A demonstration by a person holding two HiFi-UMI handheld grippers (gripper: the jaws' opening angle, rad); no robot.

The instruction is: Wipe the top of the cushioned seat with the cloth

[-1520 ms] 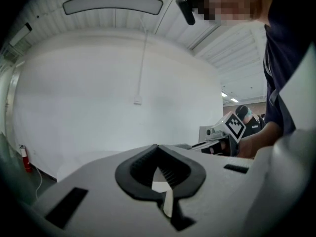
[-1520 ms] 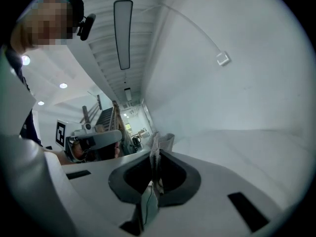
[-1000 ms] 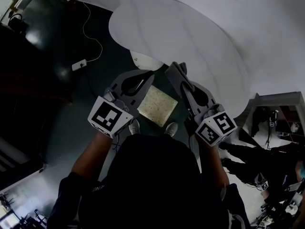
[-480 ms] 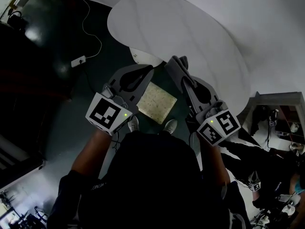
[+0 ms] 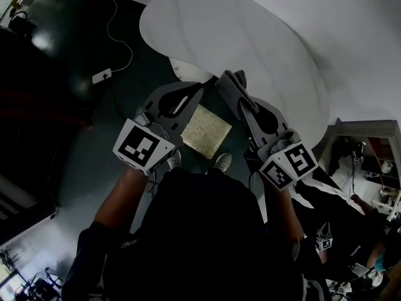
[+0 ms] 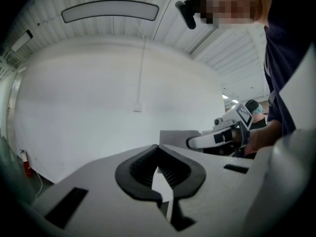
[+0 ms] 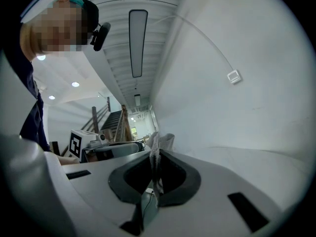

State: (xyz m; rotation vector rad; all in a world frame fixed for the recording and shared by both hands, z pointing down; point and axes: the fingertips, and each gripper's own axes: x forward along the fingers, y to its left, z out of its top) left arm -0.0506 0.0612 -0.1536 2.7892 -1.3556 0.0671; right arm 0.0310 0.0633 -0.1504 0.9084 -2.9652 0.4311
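The cushioned seat (image 5: 205,132), a pale speckled square, lay low in the middle of the head view, just beyond the person's shoes (image 5: 223,163), with nothing resting on it. The cloth (image 5: 232,80), a grey wad, stood at one o'clock from the seat and appeared to be held above it, not touching. The right gripper (image 5: 227,88) had its jaws clamped on the cloth, and the right gripper view showed a fold running up between the pads. The left gripper (image 5: 195,91), at eleven o'clock from the seat, carried nothing, and its jaws were drawn together to a thin slit. A white round table (image 5: 250,42) spread beyond at twelve o'clock. Wiping looked not yet begun, so the step in hand was bringing the cloth to the seat. The next move would call for lowering the right gripper toward six o'clock until the cloth pressed flat on the top. It would then need to sweep across the top.
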